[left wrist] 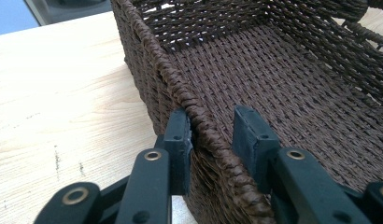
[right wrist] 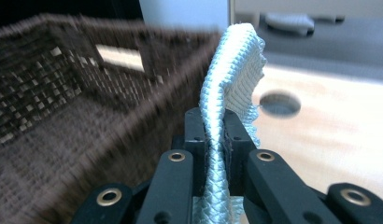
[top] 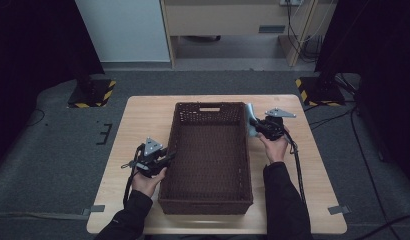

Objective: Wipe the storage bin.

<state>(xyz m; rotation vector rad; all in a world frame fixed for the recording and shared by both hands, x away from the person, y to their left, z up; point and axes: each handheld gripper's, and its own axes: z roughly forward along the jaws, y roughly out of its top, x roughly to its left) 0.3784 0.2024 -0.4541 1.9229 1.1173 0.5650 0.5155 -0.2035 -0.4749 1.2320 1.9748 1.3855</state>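
A dark brown wicker basket (top: 205, 204) stands lengthwise in the middle of the wooden table, with nothing inside. My left gripper (top: 168, 157) sits at its left wall. In the left gripper view the jaws (left wrist: 210, 126) straddle the braided rim (left wrist: 152, 44). The outer pad (left wrist: 179, 135) touches the rim, while the inner pad stands a little off it. My right gripper (top: 256, 125) hovers by the basket's far right corner. It is shut on a light blue woven cloth (right wrist: 236, 60), which sticks up folded between the pads. That cloth (top: 251, 118) hangs just outside the right rim.
The table (top: 143, 120) has bare wood on both sides of the basket. A round dark spot (right wrist: 276, 103) marks the tabletop beyond the right gripper. Two stand bases with yellow-black tape (top: 90, 92) (top: 318, 90) sit on the floor behind the table.
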